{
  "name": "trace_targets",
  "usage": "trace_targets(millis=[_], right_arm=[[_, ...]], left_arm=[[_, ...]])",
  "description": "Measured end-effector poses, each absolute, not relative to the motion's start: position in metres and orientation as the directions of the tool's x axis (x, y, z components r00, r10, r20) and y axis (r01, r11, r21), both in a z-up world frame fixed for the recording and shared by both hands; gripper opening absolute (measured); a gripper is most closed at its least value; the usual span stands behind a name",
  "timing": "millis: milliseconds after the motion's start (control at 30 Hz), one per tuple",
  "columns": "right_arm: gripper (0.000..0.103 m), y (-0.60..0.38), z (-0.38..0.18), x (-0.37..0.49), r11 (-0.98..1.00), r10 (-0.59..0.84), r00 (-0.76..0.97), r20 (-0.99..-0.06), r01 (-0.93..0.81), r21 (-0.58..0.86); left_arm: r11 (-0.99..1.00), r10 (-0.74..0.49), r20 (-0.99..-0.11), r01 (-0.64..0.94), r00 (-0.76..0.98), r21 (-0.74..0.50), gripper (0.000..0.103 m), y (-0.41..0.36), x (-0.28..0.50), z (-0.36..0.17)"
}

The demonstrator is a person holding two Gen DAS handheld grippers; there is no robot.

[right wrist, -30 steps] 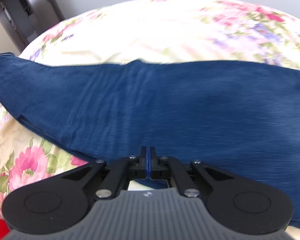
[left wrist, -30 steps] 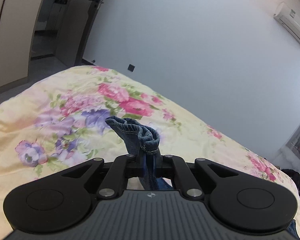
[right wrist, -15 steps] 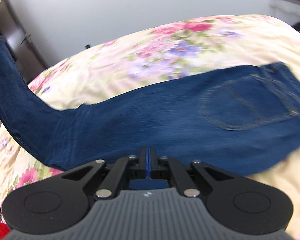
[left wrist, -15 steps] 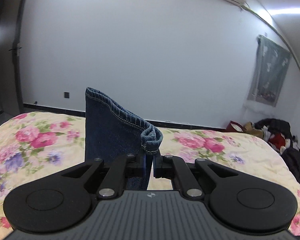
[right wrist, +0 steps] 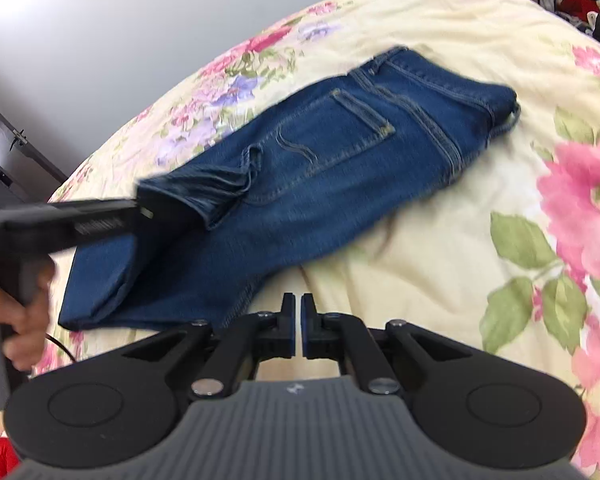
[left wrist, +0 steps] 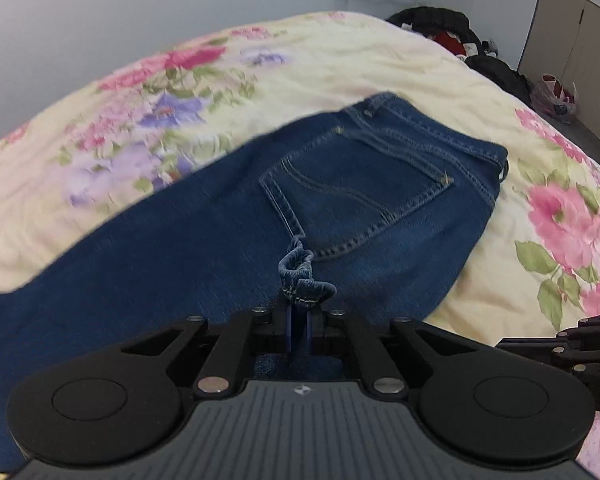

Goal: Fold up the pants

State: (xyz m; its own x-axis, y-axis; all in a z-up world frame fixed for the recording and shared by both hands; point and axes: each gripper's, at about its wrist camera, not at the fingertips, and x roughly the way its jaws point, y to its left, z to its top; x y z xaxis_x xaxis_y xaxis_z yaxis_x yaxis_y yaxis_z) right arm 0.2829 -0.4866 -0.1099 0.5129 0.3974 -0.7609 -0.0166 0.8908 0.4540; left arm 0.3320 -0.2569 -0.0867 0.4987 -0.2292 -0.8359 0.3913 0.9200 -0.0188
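Currently my left gripper is clamped on the bunched hem of one jeans leg. The crumpled denim sticks out just beyond the blue pads, and both jaws press against it. From the right wrist view, this same gripper comes in from the left edge, and the pinched leg end fans out over the lower edge of the back pocket. My left hand grips the handle at the frame's left edge.

My right gripper is closed with nothing held. Its two pads stand almost together with only a thin slit between them, and only bare sheet shows through that slit. It hangs just off the near edge of the denim, apart from it. In the left wrist view a part of this gripper shows at the right edge.

The jeans lie on the bed, back side up, with the pocket facing the camera. The waistband points toward the far right. The leg runs toward the near left, where a fold shows two layers of denim stacked. The held hem is above the seat area, doubled back over the rest of the garment.

The bed carries a cream sheet with pink and purple flowers. A pile of dark clothes sits beyond the far corner.
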Motion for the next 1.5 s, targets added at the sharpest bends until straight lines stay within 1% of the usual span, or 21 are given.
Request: trace_targets(millis=[100, 133, 167, 233, 300, 367, 433, 533, 667, 767, 833, 900, 933, 967, 1033, 1067, 1100, 1200, 1333, 1400, 1500], right_arm=[[0.0, -0.481, -0.117, 0.281, 0.877, 0.43, 0.499, -0.752, -0.033, 0.48], [0.0, -0.479, -0.119, 0.282, 0.871, 0.442, 0.498, -0.746, -0.039, 0.49], [0.0, -0.477, -0.12, 0.282, 0.865, 0.453, 0.497, -0.74, -0.045, 0.499], [0.001, -0.469, -0.12, 0.286, 0.852, 0.476, 0.496, -0.726, -0.055, 0.521], [0.008, -0.464, -0.118, 0.287, 0.835, 0.497, 0.498, -0.71, -0.051, 0.548], [0.024, -0.46, -0.114, 0.291, 0.811, 0.518, 0.509, -0.688, -0.038, 0.583], [0.03, -0.457, -0.109, 0.295, 0.794, 0.527, 0.526, -0.667, -0.027, 0.607], [0.042, -0.452, -0.106, 0.306, 0.771, 0.536, 0.534, -0.653, 0.005, 0.637], [0.044, -0.45, -0.113, 0.33, 0.687, 0.57, 0.533, -0.625, 0.107, 0.719], [0.044, -0.446, -0.132, 0.35, 0.603, 0.608, 0.496, -0.62, 0.219, 0.767], [0.043, -0.441, -0.146, 0.36, 0.565, 0.621, 0.468, -0.629, 0.288, 0.773], [0.039, -0.438, -0.155, 0.364, 0.55, 0.61, 0.468, -0.64, 0.332, 0.767], [0.033, -0.437, -0.158, 0.365, 0.542, 0.615, 0.465, -0.637, 0.338, 0.769], [0.023, -0.435, -0.16, 0.367, 0.535, 0.62, 0.462, -0.635, 0.343, 0.772], [0.014, -0.431, -0.156, 0.369, 0.552, 0.607, 0.466, -0.644, 0.336, 0.763], [0.011, -0.429, -0.15, 0.37, 0.575, 0.592, 0.472, -0.653, 0.32, 0.753], [0.011, -0.426, -0.143, 0.371, 0.595, 0.578, 0.481, -0.659, 0.304, 0.744], [0.01, -0.409, -0.109, 0.384, 0.689, 0.524, 0.508, -0.683, 0.218, 0.691], [0.009, -0.365, -0.04, 0.423, 0.82, 0.446, 0.554, -0.703, 0.061, 0.569], [0.009, -0.344, 0.002, 0.441, 0.855, 0.429, 0.596, -0.679, -0.025, 0.518], [0.009, -0.329, 0.071, 0.443, 0.889, 0.425, 0.687, -0.59, -0.192, 0.416]], left_arm=[[0.914, -0.293, -0.856, 0.389, 0.427, -0.118, 0.014, -0.245, 0.339, -0.09], [0.906, -0.315, -0.858, 0.397, 0.405, -0.146, 0.021, -0.242, 0.342, -0.088], [0.894, -0.349, -0.859, 0.408, 0.375, -0.186, 0.036, -0.238, 0.343, -0.088], [0.867, -0.439, -0.841, 0.394, 0.315, -0.306, 0.05, -0.231, 0.35, -0.085], [0.847, -0.493, -0.816, 0.38, 0.302, -0.371, 0.051, -0.223, 0.35, -0.079], [0.834, -0.525, -0.786, 0.385, 0.328, -0.396, 0.052, -0.215, 0.349, -0.069], [0.837, -0.522, -0.773, 0.39, 0.36, -0.383, 0.052, -0.206, 0.348, -0.058], [0.871, -0.462, -0.776, 0.383, 0.429, -0.307, 0.052, -0.188, 0.346, -0.047], [0.913, -0.369, -0.779, 0.354, 0.507, -0.202, 0.052, -0.15, 0.344, -0.042], [0.939, -0.311, -0.781, 0.302, 0.542, -0.165, 0.052, -0.114, 0.341, -0.045], [0.949, -0.306, -0.79, 0.238, 0.531, -0.208, 0.052, -0.081, 0.341, -0.05], [0.952, -0.306, -0.793, 0.176, 0.528, -0.25, 0.052, -0.051, 0.34, -0.055], [0.954, -0.298, -0.794, 0.145, 0.53, -0.261, 0.052, -0.034, 0.34, -0.057], [0.957, -0.285, -0.795, 0.118, 0.535, -0.264, 0.052, -0.021, 0.341, -0.06], [0.959, -0.265, -0.794, 0.067, 0.547, -0.274, 0.052, 0.004, 0.339, -0.064], [0.956, -0.265, -0.792, 0.041, 0.55, -0.291, 0.052, 0.015, 0.339, -0.065], [0.95, -0.269, -0.788, 0.018, 0.554, -0.312, 0.052, 0.026, 0.339, -0.066], [0.931, -0.27, -0.771, -0.048, 0.577, -0.362, 0.052, 0.054, 0.337, -0.068], [0.917, -0.248, -0.751, -0.102, 0.612, -0.385, 0.052, 0.076, 0.335, -0.064], [0.907, -0.247, -0.729, -0.113, 0.638, -0.406, 0.052, 0.086, 0.332, -0.059], [0.904, -0.238, -0.702, -0.112, 0.671, -0.414, 0.052, 0.094, 0.33, -0.053]])
